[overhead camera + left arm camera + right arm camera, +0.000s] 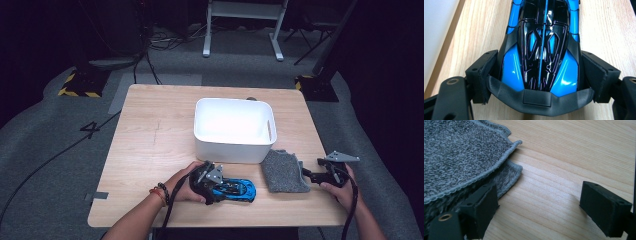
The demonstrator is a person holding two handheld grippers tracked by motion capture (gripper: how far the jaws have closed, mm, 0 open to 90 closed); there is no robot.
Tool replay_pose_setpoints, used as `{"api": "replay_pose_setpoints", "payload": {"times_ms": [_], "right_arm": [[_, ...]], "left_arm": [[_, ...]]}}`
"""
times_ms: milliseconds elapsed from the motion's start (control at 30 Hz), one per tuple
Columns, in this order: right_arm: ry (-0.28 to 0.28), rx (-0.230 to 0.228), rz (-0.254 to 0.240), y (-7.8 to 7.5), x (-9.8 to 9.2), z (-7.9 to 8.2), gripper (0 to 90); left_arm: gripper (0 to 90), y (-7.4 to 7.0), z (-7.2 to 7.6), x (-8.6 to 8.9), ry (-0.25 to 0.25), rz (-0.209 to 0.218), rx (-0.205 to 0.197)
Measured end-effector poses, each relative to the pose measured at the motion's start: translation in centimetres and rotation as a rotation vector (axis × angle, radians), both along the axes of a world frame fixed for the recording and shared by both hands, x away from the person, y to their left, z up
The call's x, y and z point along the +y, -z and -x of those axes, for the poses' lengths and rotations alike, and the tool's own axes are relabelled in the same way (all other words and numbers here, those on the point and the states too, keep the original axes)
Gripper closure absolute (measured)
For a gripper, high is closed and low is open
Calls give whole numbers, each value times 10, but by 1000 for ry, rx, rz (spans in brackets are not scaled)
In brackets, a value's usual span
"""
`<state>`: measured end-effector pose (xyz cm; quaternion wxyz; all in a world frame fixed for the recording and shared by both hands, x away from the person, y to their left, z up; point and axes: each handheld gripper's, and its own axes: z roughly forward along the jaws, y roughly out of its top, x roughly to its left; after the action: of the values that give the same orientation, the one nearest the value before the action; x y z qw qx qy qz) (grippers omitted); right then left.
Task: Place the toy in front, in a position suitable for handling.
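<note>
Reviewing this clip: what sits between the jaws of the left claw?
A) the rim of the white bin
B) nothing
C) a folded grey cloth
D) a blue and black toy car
D: the left gripper view shows the blue and black toy car lying on the table between the left claw jaws.

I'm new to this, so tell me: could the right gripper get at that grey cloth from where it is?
Probably yes: the right gripper is open, one jaw beside the grey cloth edge, bare table between.
</note>
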<state>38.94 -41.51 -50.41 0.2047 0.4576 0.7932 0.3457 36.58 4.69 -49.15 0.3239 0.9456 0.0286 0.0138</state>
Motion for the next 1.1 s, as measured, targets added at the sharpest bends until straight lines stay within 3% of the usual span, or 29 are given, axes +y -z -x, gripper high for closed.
{"api": "replay_pose_setpoints", "payload": {"times_ms": [267, 433, 533, 600, 733, 800, 933, 1033, 1100], "right_arm": [[-7, 9, 15, -3, 2, 1, 196], [5, -49, -33, -19, 5, 6, 217], [-53, -89, -69, -35, 18, 14, 217], [-105, -98, -58, -42, 35, 20, 209], [-192, -63, -34, -40, 66, 22, 190], [-208, -43, -7, -36, 76, 20, 185], [-195, -12, 39, -26, 84, 14, 172], [-140, 16, 77, -18, 84, 9, 151], [-132, 53, 60, -10, 83, 6, 137]], "left_arm": [[242, 0, 5, 17, -54, 4, 7], [243, 0, 9, 25, -93, 3, 3], [243, 0, 11, 28, -111, 4, 2], [243, 0, 12, 29, -118, 0, 4], [243, 0, 14, 33, -130, 6, 2], [243, 0, 14, 37, -137, 0, 4], [243, 1, 16, 44, -153, 16, 9], [242, 3, 16, 45, -162, 32, 12], [242, 4, 15, 45, -164, 41, 18]]}}
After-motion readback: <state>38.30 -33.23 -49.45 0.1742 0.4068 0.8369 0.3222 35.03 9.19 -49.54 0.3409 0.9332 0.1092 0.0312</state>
